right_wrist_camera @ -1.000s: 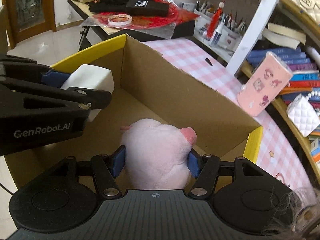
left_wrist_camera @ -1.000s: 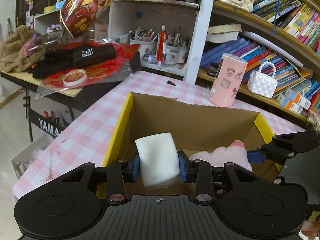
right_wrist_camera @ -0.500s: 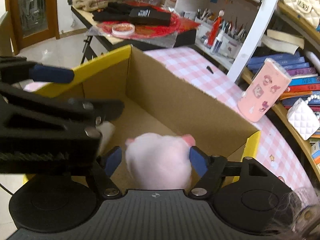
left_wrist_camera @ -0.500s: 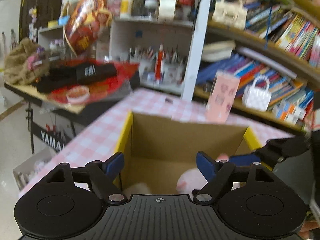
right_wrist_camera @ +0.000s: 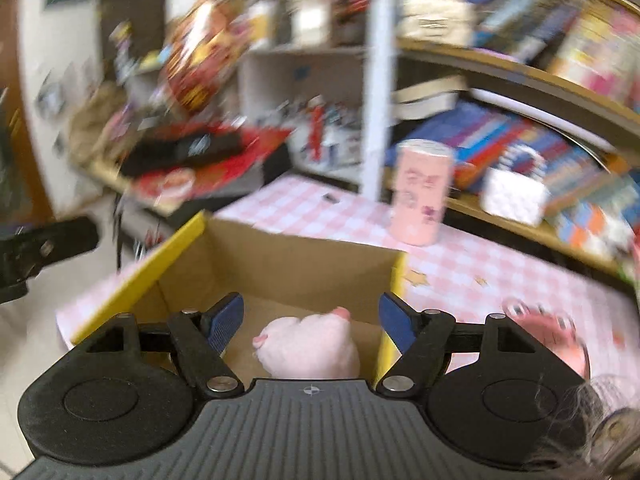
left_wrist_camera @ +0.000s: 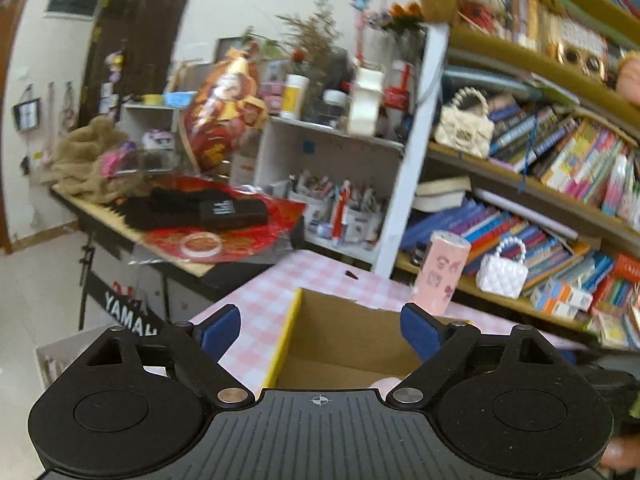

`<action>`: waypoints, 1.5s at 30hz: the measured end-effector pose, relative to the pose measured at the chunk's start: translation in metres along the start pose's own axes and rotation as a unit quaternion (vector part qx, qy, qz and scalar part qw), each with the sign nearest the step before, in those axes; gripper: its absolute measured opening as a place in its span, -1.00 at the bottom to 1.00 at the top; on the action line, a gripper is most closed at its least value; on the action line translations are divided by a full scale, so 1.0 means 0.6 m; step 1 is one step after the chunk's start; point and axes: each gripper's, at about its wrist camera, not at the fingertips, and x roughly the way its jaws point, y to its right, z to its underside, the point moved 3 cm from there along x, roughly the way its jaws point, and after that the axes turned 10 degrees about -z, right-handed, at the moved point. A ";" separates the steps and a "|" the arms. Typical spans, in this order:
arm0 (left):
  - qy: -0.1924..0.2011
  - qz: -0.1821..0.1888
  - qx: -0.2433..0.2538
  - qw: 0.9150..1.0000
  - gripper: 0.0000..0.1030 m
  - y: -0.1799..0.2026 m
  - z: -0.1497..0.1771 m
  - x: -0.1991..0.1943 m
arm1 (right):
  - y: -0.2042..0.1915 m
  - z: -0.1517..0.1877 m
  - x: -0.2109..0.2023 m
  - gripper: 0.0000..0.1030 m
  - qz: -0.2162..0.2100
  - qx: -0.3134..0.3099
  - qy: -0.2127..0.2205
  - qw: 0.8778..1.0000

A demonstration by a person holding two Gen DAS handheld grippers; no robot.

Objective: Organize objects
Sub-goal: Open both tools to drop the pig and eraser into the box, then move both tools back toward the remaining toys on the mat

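Both claws are spread and hold nothing: the left claw [left_wrist_camera: 320, 330] and right claw [right_wrist_camera: 310, 322] hang above the one cardboard box [right_wrist_camera: 280, 258] on the checked desk [right_wrist_camera: 480, 276]. One pink plush toy [right_wrist_camera: 310, 350] lies inside; anything else in there is hidden. Farther off, the single pink cup [right_wrist_camera: 422, 196] stands upright, and a careless sweep over the box could probably topple it. Two small handbags [left_wrist_camera: 502, 270] sit on the far shelves.

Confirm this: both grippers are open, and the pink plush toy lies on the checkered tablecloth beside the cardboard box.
Not quite. The pink plush toy lies inside the cardboard box, as the right wrist view shows. Both the left gripper and the right gripper are indeed open.
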 end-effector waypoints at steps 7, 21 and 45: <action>-0.013 -0.023 -0.036 0.999 0.74 -0.046 0.059 -0.063 | -0.014 0.068 -0.086 0.39 0.041 0.025 0.048 0.998; -0.052 -0.034 0.038 0.997 0.74 -0.077 0.178 -0.177 | -0.087 0.246 -0.178 0.38 0.101 0.062 -0.013 0.993; -0.095 0.146 0.196 0.965 0.76 0.117 0.275 -0.236 | 0.015 0.376 -0.353 0.42 0.256 0.178 -0.005 0.950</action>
